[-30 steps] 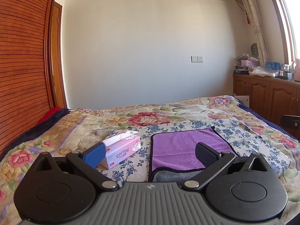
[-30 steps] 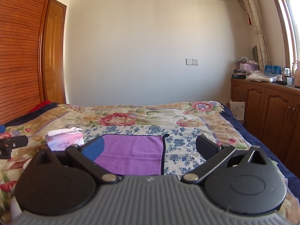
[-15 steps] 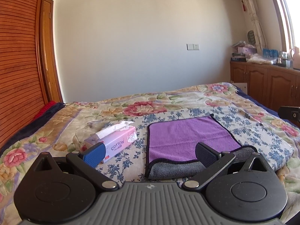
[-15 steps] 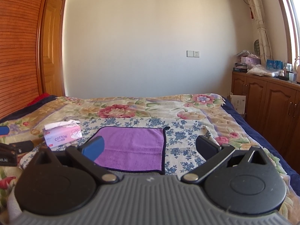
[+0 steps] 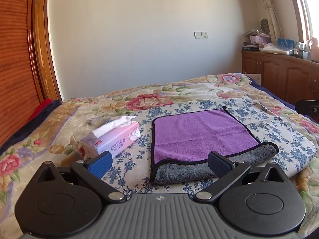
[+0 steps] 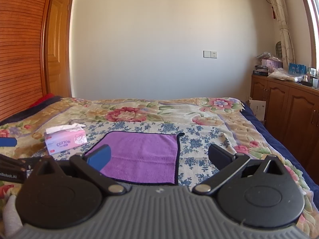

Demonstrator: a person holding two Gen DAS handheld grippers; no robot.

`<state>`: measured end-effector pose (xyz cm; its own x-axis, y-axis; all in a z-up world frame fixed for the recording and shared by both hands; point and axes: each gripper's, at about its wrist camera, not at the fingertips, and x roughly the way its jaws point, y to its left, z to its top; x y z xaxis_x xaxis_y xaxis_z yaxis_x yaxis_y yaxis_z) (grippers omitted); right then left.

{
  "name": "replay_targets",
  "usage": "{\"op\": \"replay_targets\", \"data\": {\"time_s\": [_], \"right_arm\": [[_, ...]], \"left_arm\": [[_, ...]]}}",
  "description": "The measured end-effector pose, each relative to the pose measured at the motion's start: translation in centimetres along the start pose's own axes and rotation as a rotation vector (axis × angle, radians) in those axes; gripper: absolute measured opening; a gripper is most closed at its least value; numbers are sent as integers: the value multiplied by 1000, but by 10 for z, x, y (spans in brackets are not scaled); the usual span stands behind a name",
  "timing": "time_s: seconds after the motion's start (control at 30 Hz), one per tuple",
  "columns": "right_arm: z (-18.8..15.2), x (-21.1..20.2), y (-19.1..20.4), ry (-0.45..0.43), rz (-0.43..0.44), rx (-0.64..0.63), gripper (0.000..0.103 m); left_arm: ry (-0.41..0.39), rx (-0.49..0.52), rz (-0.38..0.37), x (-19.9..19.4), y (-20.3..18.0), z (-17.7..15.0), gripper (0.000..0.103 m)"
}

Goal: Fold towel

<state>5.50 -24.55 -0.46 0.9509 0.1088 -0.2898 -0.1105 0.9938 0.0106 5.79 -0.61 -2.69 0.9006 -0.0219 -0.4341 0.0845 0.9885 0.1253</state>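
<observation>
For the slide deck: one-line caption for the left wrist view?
Open left gripper above a purple towel with grey underside, beside a pink tissue box on a floral bedspread.

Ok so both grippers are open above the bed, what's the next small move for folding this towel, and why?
Probably lower both toward the purple towel's near edge. The left gripper and right gripper are open and hold nothing, and the towel's front edge is already doubled, grey side showing, so the next fold likely starts there.

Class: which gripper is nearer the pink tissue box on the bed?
Left. The left gripper hangs open with the tissue box just past its left fingertip; the right gripper, also open, sits farther right, facing the purple towel.
</observation>
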Motion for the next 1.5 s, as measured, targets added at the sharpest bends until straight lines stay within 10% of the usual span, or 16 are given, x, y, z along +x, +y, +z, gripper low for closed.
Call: {"op": "replay_targets", "data": {"time_s": [1.5], "right_arm": [[-4,86,1,152,68,-71,103]], "left_arm": [[115,-61,-93,104,21,2,92]]}}
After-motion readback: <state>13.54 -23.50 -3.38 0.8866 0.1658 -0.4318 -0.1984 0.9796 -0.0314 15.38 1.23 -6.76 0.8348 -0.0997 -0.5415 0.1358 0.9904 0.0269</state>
